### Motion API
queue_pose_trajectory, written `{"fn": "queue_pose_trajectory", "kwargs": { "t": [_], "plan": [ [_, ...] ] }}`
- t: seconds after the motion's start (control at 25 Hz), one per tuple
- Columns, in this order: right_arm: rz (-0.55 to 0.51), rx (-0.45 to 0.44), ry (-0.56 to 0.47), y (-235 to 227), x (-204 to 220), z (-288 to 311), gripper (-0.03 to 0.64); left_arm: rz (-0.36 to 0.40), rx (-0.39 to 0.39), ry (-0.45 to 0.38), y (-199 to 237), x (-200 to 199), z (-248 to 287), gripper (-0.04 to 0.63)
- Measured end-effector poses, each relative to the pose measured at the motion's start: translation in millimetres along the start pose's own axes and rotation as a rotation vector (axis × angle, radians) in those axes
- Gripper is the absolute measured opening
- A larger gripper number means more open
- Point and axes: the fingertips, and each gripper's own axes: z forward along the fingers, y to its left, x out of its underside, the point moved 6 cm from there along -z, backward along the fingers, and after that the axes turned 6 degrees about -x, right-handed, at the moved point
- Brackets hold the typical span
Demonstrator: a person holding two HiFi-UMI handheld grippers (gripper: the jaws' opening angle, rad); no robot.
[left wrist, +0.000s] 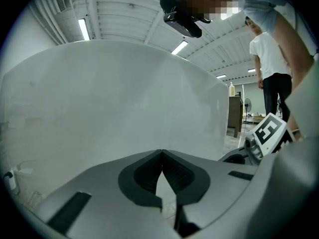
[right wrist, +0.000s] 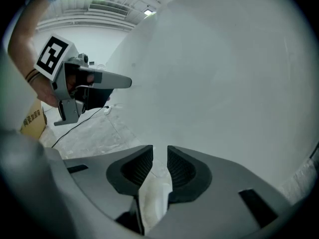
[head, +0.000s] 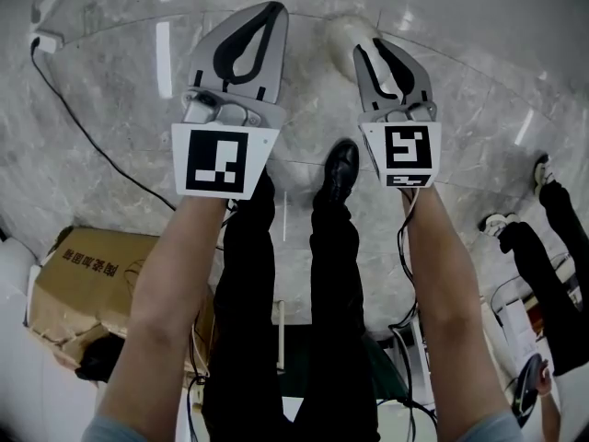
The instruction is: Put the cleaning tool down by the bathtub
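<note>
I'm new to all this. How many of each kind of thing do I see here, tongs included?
Tongs: 2 (left tongs, right tongs)
Bathtub: 1
White cleaning tool: 1
Cardboard box: 1
Total: 5

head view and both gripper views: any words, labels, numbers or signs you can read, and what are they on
cardboard box: one row of printed Chinese characters, too blurred and skewed to read for certain.
left marker cube, right marker cube: black-and-white square patterns only, no letters or digits.
No other text shows in any view.
</note>
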Motion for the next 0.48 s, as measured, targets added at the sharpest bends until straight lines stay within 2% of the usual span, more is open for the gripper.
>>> {"fn": "queue_pose_trajectory", "kwargs": {
  "t": [0.2, 0.4, 0.48],
  "plan": [
    [0.042, 0.01, -0.085, 9.6, -32.7, -14.3, 0.097, -0.023, -0.009, -0.01, -2.7, -19.6, -6.7, 0.015],
    [0.054, 0.019, -0.263, 14.1, -83.3, -28.8, 0.073, -0.057, -0.033, -0.031, -2.6, -47.2, -8.1, 0.015],
    [0.074, 0.022, -0.275, 16.0, -99.4, -36.6, 0.06, -0.063, -0.035, -0.038, -3.7, -57.9, -9.9, 0.015]
  ]
}}
